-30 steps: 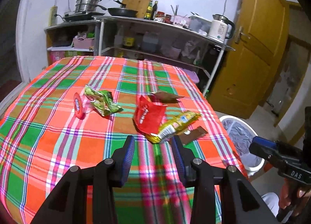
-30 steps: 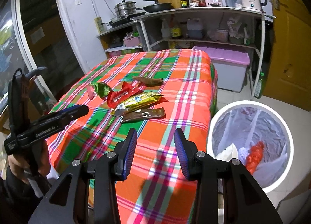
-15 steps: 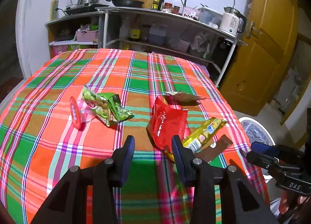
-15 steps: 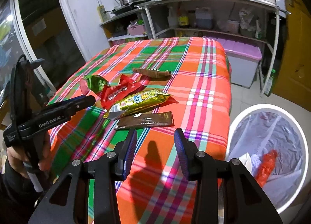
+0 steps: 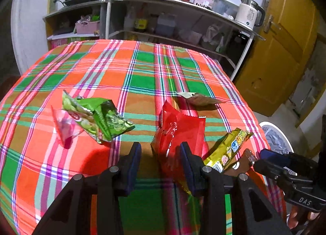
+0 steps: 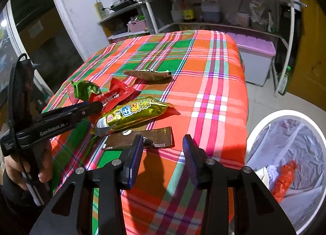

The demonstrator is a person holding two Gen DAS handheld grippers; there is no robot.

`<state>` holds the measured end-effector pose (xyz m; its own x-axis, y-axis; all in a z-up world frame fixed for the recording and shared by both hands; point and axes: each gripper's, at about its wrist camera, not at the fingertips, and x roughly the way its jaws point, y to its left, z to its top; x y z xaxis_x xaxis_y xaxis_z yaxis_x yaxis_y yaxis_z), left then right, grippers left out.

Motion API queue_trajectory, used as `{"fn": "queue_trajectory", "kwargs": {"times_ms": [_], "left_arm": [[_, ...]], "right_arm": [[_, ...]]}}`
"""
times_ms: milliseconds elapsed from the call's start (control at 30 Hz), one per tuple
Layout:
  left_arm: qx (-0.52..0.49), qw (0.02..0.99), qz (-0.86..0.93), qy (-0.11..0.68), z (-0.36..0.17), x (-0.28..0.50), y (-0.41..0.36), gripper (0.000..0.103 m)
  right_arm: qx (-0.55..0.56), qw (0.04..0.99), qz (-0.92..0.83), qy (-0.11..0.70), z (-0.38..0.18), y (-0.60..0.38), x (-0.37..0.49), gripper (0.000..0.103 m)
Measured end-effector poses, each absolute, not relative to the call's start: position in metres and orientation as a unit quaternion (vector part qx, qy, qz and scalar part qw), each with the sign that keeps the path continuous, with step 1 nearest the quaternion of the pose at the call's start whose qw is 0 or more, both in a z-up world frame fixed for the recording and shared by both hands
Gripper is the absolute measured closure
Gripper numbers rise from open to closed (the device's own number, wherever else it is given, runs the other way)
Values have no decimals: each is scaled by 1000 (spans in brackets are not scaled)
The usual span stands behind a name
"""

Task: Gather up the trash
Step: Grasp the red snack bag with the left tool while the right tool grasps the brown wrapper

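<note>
Left wrist view: the left claw (image 5: 161,160) is spread and pinches nothing, tilted down over the near part of the bench (image 5: 142,67). The lower edge of the red wrapper (image 5: 181,129) lies between its fingertips, apparently untouched. The risk here is crowding. The yellow wrapper (image 5: 230,149) overlaps the red one on the right, and the brown wrapper (image 5: 244,159) lies just past it, so a closing claw may catch two wrappers at once or push the pile toward the bench edge. The wrappers are thin and slick and could slip out of a shallow pinch. The green wrapper (image 5: 101,116) and the pink wrapper (image 5: 65,125) lie apart to the left, and a tan wrapper (image 5: 199,98) lies farther back. The right claw (image 5: 267,159) shows at the right edge, close to the brown wrapper.

Right wrist view: the right claw (image 6: 163,153) is also spread and empty, angled down, with the brown wrapper (image 6: 142,139) just ahead of its left finger. The wrapper lies flat on the cloth, so the fingers may slide over it or bunch the cloth instead. The left claw (image 6: 89,108), held by a hand (image 6: 28,165), reaches in from the left over the red wrapper (image 6: 114,94), and the two claws could collide. The bin (image 6: 285,149) stands on the floor beside the bench, close below the edge, holding some trash already.
</note>
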<state>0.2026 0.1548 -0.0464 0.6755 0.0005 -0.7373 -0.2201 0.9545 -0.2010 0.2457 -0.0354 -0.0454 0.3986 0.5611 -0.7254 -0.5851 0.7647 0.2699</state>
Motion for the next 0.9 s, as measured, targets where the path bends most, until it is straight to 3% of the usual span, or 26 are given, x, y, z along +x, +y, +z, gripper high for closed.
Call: {"fn": "queue_trajectory", "kwargs": {"times_ms": [133,200,300,900], "left_arm": [[-135,904,55,401,-49,207,153,65],[-134,903,52,404,-50,208,152,78],[-130,902,59,408,-52,209,152,87],[-132,908,69,391,-39,173,157,92]], "right_arm": [[-12,836,342,429,-46,-33,254,62],[-11,838,338,429,-47,-31,260,62],[-15,839,329,433,-49,-25,269,62],[-81,824,340,446,-49,-28,231,62]]}}
